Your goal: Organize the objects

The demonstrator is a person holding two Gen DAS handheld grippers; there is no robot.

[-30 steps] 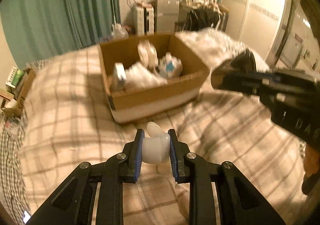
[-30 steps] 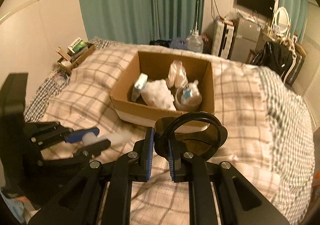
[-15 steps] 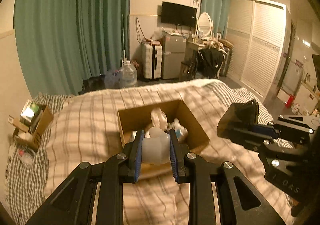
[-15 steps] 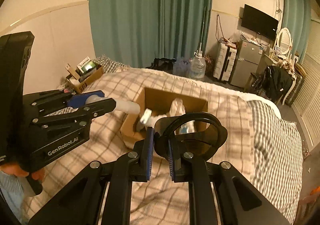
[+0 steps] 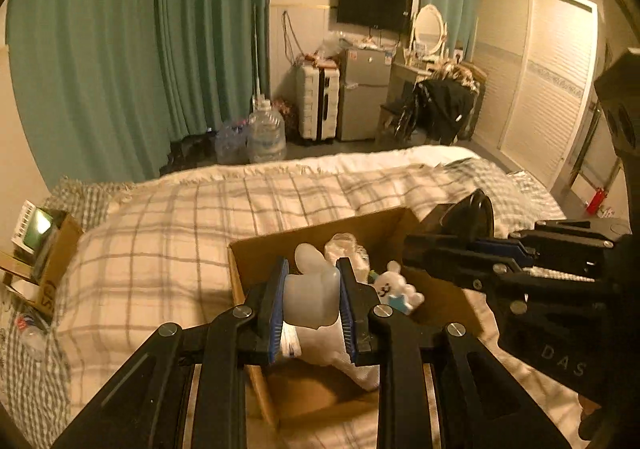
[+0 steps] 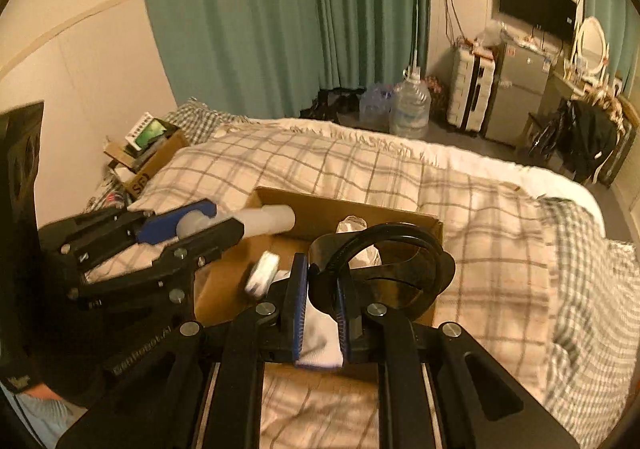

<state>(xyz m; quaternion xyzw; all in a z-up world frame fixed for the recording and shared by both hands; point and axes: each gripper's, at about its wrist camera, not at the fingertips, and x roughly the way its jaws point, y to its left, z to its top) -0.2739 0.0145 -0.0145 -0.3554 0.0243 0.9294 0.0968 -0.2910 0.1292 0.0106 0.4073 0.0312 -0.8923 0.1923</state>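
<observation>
My left gripper (image 5: 311, 303) is shut on a translucent white plastic bottle (image 5: 310, 299) and holds it over the open cardboard box (image 5: 256, 249) on the plaid bed. The bottle also shows in the right wrist view (image 6: 256, 223), sticking out over the box's left rim (image 6: 352, 209). My right gripper (image 6: 322, 307) is shut on a black round object with a loop handle (image 6: 384, 269), held over the box's near right side. In the left wrist view this black object (image 5: 472, 217) hangs at the box's right corner. Inside the box lie white packets and a small white bunny toy (image 5: 394, 287).
The plaid blanket (image 6: 360, 169) covers the bed around the box. A smaller cardboard box with books (image 6: 148, 153) sits at the bed's left side. Water jugs (image 6: 410, 109), a suitcase and a small fridge (image 6: 516, 93) stand on the floor beyond the bed.
Both grippers lifted from the blanket with their objects and moved forward over the cardboard box. The bottle went from the bed up to above the box's left part.
</observation>
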